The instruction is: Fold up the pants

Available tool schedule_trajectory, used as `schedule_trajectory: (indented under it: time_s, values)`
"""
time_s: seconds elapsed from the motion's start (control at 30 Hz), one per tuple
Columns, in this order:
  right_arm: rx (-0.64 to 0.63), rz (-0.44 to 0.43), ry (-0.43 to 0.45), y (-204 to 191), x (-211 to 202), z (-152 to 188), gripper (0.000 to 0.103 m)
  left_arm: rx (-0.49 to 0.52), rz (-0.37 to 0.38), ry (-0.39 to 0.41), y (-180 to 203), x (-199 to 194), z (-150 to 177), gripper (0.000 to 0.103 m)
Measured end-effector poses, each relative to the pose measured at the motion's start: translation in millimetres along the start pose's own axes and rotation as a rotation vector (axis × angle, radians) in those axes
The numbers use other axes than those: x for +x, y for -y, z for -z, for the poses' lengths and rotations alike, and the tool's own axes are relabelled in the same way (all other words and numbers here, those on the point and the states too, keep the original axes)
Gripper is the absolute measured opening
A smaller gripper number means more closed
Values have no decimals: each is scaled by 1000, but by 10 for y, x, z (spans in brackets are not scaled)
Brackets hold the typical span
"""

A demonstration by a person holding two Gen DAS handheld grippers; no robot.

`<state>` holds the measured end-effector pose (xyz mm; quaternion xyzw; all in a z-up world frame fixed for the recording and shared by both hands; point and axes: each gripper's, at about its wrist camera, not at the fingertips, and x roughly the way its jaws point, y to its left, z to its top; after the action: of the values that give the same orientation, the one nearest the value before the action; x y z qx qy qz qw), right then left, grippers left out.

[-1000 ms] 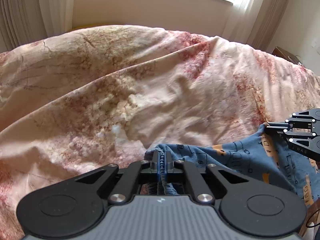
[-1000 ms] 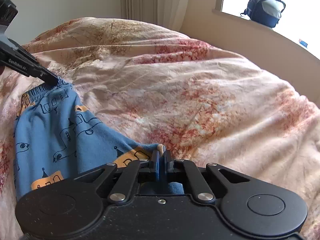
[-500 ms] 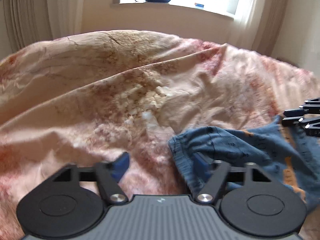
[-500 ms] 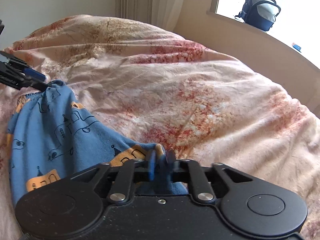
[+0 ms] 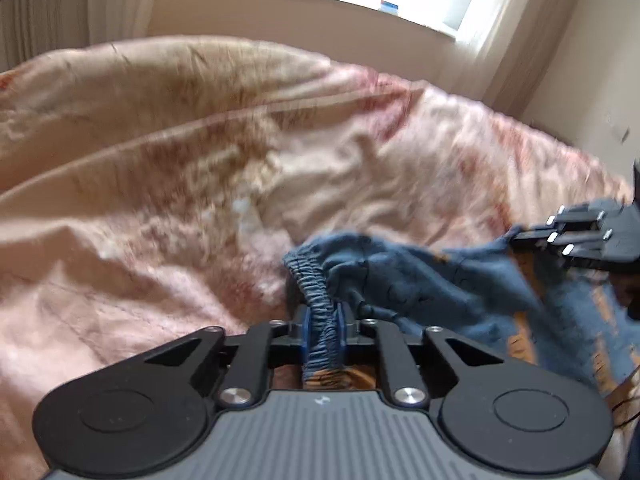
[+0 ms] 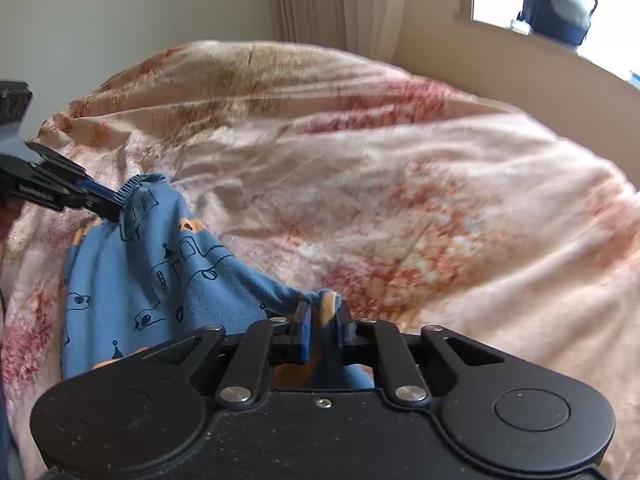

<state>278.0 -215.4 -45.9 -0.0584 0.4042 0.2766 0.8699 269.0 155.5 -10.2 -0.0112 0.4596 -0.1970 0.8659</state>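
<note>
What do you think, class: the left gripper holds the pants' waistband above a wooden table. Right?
No table. The left gripper holds the pants' waistband above a pink duvet, as the left wrist view shows.

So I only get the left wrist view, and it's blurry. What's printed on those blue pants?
Observer: The right wrist view shows the blue printed cloth pants sharply: dark line drawings and orange patches.
Operator: And is that other tool clamped tight on them?
Observer: The right gripper has its jaws a little apart with bunched cloth between them. I can't tell if it grips.
</note>
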Motion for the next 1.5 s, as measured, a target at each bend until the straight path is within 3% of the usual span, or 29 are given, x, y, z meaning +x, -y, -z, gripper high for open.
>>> schedule_trajectory:
  time_s: [0.07,0.17,0.23,0.27,0.3,0.33,0.37,0.43,0.53,0.57,0.6,0.63,0.67,0.73,0.77,0.83,0.93,1.0,1.17,1.23,1.3,1.37,1.47,1.5]
  values:
    - [6,12,15,-9,-21,7,10,-6,-26,20,-1,-80,14,13]
    - [41,45,-10,69,94,34,11,-27,-74,-61,-74,145,68,13]
    - [65,40,-29,124,204,67,15,-21,-84,-55,-84,226,95,16]
    - [67,50,-29,117,215,69,19,-27,-85,-40,-76,209,83,22]
    - [65,62,-23,103,190,61,33,-32,-88,-31,-65,176,65,27]
    - [64,79,-20,92,142,58,47,-28,-105,-16,-35,129,47,45]
    - [57,99,-17,77,60,62,51,-14,-132,0,5,80,43,70]
    - [-27,135,-16,-32,-180,116,60,51,-195,68,162,-52,61,88]
    - [-158,158,-30,-310,-505,319,81,174,-228,133,495,-109,99,94]
    - [-184,137,-35,-401,-579,407,83,200,-234,134,614,-58,105,98]
    - [-206,113,-54,-490,-613,493,85,221,-244,123,734,26,115,99]
    - [-269,104,-137,-657,-564,680,85,234,-261,100,827,104,131,99]
    - [-269,104,-137,-657,-564,680,85,258,-300,39,921,237,156,99]
    - [-352,137,-223,-725,-525,875,88,347,-376,-73,1003,425,272,100]
    - [-361,137,-249,-685,-580,963,90,379,-398,-76,976,442,365,102]
    - [-318,134,-326,-495,-762,1095,99,343,-390,-73,851,355,432,103]
    - [-314,163,-434,-232,-1059,1352,96,219,-411,-136,723,207,359,102]
    - [-277,191,-403,-55,-1338,1474,94,184,-423,-77,845,73,297,102]
    - [19,249,-121,376,-1709,1484,99,215,-245,81,1710,206,120,103]
    - [37,261,-143,474,-1558,1525,100,263,-217,104,2130,480,63,103]
    - [33,277,-219,596,-1401,1637,99,323,-238,69,2371,801,32,103]
    - [65,285,-237,822,-1450,1840,102,363,-308,-19,2394,1121,39,103]
    - [204,306,-171,1164,-1862,2237,102,277,-267,-55,2150,1163,41,103]
    - [222,352,-152,1260,-1993,2355,102,251,-276,-68,2095,1134,19,103]
